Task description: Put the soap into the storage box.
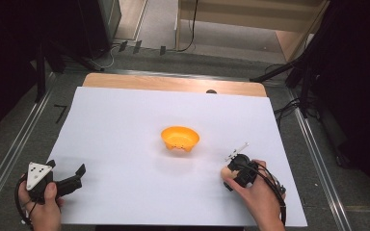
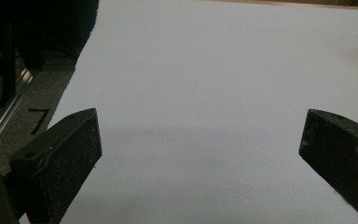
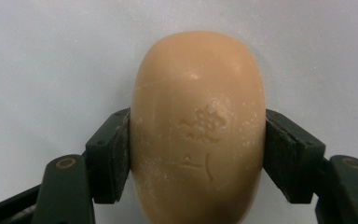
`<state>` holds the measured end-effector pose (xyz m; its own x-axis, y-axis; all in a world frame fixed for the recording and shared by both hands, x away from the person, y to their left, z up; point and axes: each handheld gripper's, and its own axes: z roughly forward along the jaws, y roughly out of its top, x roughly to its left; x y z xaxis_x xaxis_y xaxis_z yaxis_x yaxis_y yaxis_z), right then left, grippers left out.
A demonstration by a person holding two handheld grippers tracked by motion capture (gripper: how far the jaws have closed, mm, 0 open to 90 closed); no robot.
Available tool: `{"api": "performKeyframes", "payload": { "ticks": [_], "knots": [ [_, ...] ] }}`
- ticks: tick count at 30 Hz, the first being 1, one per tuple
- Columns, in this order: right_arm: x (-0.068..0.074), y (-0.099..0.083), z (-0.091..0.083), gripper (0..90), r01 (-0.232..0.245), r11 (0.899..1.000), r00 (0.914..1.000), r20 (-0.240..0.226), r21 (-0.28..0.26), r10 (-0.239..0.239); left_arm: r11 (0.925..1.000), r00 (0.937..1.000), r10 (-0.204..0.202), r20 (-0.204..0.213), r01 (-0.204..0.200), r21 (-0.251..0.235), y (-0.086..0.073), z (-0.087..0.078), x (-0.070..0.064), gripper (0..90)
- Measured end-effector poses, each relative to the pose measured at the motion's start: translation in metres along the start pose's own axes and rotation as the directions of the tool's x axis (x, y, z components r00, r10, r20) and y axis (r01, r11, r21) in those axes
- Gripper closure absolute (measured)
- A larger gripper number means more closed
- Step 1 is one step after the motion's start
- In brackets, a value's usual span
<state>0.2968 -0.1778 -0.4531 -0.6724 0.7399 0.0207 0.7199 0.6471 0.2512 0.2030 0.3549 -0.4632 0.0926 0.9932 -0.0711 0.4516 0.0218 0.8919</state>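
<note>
My right gripper (image 3: 198, 154) squeezes the soap (image 3: 198, 126) tight on both sides, low over the white sheet (image 1: 125, 125). My left gripper (image 2: 200, 144) waits wide open. The orange bowl (image 1: 179, 138) sits nearby.

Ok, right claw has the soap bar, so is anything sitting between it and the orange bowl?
Nothing visible. The soap bar sits clamped in the right claw, and only bare white sheet lies between it and the orange bowl.
</note>
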Motion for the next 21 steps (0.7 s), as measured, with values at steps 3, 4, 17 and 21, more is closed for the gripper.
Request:
{"api": "performKeyframes", "payload": {
  "ticks": [3,4,17,21],
  "knots": [
    [0.0009,-0.0007,-0.0003,33.0,0.002,1.0,1.0,0.001,-0.004,-0.002,1.0,1.0,0.002,-0.001,-0.002,0.002,0.0001,0.0001,0.0,0.0],
    [0.0008,-0.0009,-0.0007,33.3,-0.002,1.0,1.0,0.0,-0.002,0.002,1.0,1.0,0.001,0.0,-0.001,0.001,0.0,0.0001,0.0,0.0],
    [-0.0045,0.0008,-0.0031,33.6,0.049,0.999,0.9982,-0.034,-0.012,-0.049,1.0,1.0,-0.003,0.001,0.003,-0.001,0.0,-0.0001,0.0005,0.0],
    [-0.0045,0.0034,-0.0053,33.6,0.065,0.998,0.9973,-0.032,-0.011,-0.065,1.0,1.0,-0.002,0.001,0.002,-0.001,0.0,-0.0002,0.0005,0.0]
  ]
}}
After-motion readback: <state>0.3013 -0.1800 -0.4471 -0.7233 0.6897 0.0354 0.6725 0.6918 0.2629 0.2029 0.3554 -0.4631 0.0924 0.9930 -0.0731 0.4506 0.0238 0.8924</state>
